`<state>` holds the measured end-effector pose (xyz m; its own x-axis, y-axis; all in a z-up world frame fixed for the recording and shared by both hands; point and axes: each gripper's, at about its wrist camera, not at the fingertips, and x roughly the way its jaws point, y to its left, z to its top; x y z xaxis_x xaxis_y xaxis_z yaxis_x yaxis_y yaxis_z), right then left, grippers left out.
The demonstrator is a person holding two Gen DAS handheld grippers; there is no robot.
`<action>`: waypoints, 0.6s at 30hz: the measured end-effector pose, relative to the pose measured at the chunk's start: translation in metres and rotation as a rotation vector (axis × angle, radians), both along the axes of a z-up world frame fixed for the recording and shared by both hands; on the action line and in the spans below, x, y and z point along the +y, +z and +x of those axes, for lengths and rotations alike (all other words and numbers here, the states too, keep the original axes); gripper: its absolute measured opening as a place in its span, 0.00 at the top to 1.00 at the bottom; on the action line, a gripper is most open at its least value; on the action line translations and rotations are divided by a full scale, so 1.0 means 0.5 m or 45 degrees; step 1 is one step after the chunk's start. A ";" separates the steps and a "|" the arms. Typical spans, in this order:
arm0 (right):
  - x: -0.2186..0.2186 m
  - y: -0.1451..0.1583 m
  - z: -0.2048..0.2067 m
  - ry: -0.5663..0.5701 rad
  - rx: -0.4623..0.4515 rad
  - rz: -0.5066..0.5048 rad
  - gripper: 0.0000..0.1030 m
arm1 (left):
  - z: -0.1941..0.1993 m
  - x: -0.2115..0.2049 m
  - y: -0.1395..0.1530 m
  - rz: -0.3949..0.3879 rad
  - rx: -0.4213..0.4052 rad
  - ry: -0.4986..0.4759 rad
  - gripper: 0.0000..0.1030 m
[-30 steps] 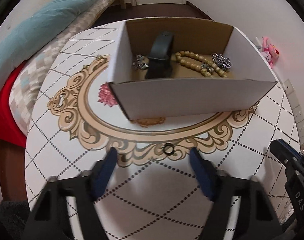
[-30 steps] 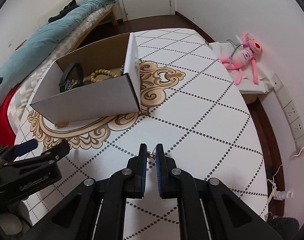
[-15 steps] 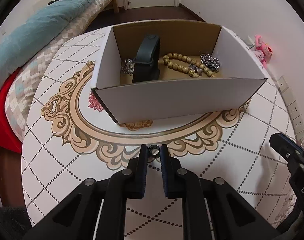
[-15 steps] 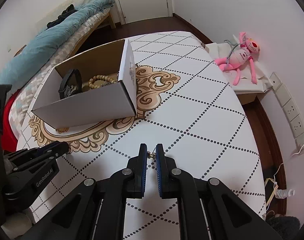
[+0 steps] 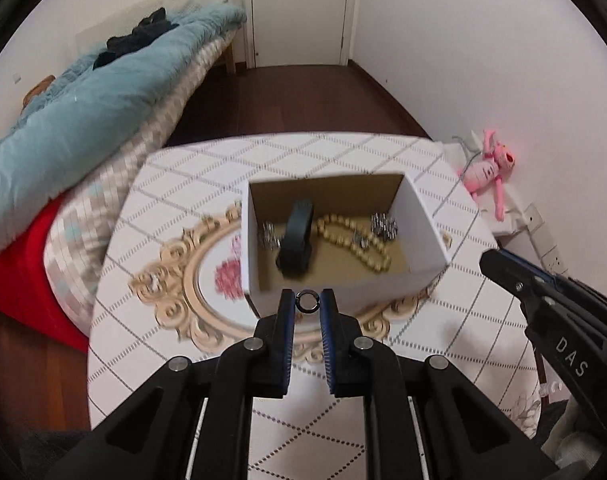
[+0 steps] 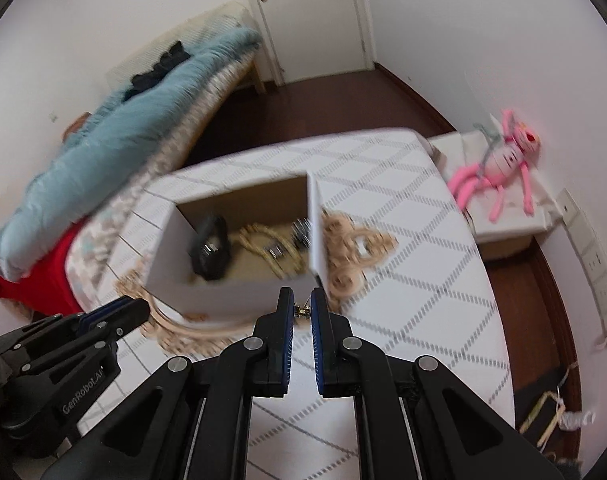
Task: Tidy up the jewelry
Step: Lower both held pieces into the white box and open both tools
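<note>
Both grippers had lifted off the table since the earlier frames: left gripper, jaws just closed, pinched a dark ring; right gripper gripped a small gold piece, prob. an earring. Each grip was at the very tips, so a jolt could drop either. Box sat just ahead w/ open top; its near wall could snag low jaws.
</note>
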<state>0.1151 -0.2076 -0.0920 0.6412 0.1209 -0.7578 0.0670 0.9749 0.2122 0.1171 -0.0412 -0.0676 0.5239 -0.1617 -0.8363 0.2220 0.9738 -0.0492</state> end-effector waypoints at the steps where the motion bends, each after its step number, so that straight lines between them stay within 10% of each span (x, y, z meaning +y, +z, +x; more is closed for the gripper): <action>1: 0.005 0.012 0.012 0.018 -0.018 0.001 0.91 | 0.011 0.001 0.005 -0.008 0.006 0.000 0.90; 18: 0.039 -0.054 0.252 0.234 0.354 0.149 0.88 | 0.190 0.040 -0.028 -0.076 0.288 0.060 0.78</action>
<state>0.2413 -0.1880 -0.1192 0.3714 0.3115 -0.8747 -0.0364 0.9462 0.3215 0.2123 -0.0211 -0.0815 0.3321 -0.1943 -0.9230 0.1531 0.9767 -0.1505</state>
